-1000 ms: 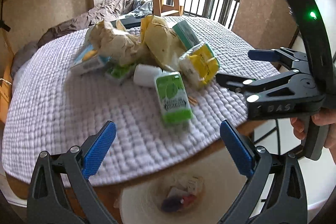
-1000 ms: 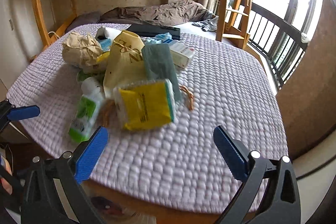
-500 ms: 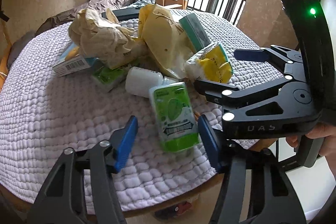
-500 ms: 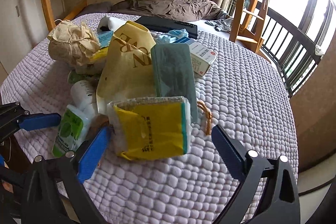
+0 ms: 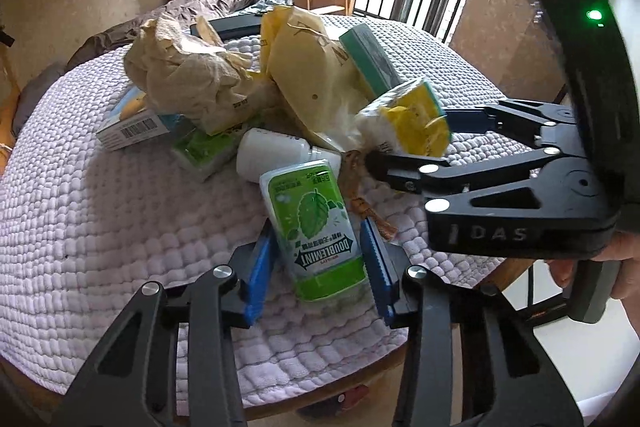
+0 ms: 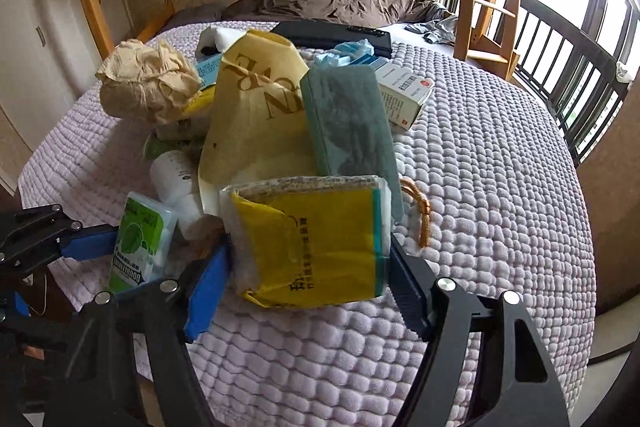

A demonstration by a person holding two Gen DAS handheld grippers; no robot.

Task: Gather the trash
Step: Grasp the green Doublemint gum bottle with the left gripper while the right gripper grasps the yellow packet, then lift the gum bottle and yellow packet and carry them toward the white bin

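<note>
A pile of trash lies on a table with a lilac quilted cover (image 5: 80, 227). My left gripper (image 5: 318, 275) has its blue pads on both sides of a green Doublemint gum container (image 5: 316, 223), touching or nearly touching it. My right gripper (image 6: 308, 283) has closed around a yellow plastic packet (image 6: 316, 247), with the pads at its two sides. The right gripper also shows in the left wrist view (image 5: 404, 143), and the gum container shows in the right wrist view (image 6: 140, 243). Behind lie a crumpled brown paper bag (image 5: 188, 83), a yellow paper bag (image 6: 260, 115) and a green sponge (image 6: 348, 123).
A white bottle (image 5: 276, 155), small cardboard boxes (image 5: 132, 123), a white medicine box (image 6: 404, 91) and a brown cord (image 6: 420, 211) lie in the pile. A dark flat box (image 6: 332, 33) sits at the far edge. A bunk bed and railing stand behind.
Both grippers moved forward over the table and narrowed. The left came around the green gum container, the right around the yellow packet.
</note>
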